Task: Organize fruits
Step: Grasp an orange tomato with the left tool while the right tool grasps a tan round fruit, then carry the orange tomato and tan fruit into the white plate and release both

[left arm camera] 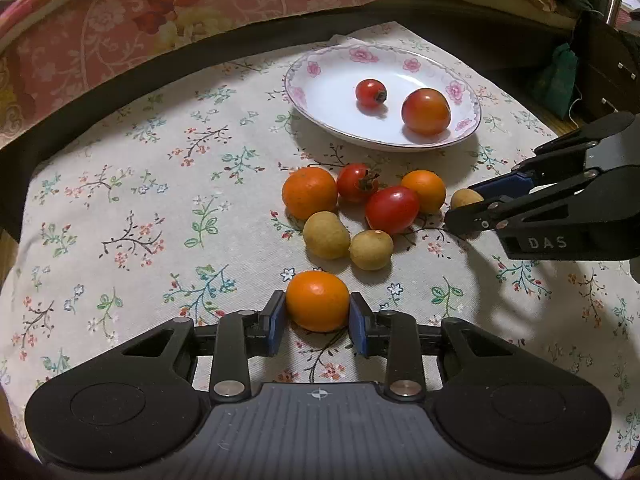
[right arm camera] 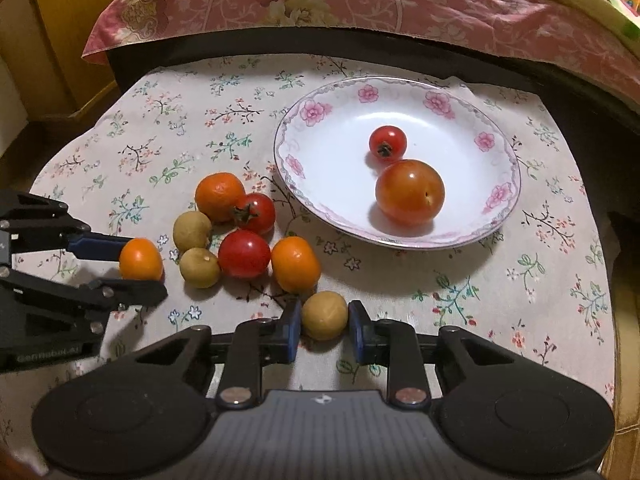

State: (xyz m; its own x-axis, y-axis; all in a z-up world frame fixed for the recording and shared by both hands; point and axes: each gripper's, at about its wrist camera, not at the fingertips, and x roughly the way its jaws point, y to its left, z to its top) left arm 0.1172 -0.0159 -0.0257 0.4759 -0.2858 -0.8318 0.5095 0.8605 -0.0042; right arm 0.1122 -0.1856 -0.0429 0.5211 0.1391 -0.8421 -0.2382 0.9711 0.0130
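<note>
A white floral plate [left arm camera: 320, 80] [right arm camera: 320, 160] holds two tomatoes [left arm camera: 426, 111] [right arm camera: 409, 193]. Before it, a cluster of oranges, tomatoes and brown longans [left arm camera: 392, 209] [right arm camera: 244, 254] lies on the cloth. My left gripper [left arm camera: 317, 317] is closed around an orange [left arm camera: 317, 301], which also shows in the right wrist view [right arm camera: 141, 259]; its pads touch both sides. My right gripper [right arm camera: 324, 326] straddles a brown longan [right arm camera: 324, 315], pads close beside it; in the left wrist view this longan [left arm camera: 466, 198] sits between the right fingers.
A floral tablecloth [left arm camera: 140, 200] covers a small table with dark edges. A pink bedspread [left arm camera: 160, 8] lies behind. A wooden cabinet [right arm camera: 72, 20] stands at the left, dark furniture [left arm camera: 608, 72] at the right.
</note>
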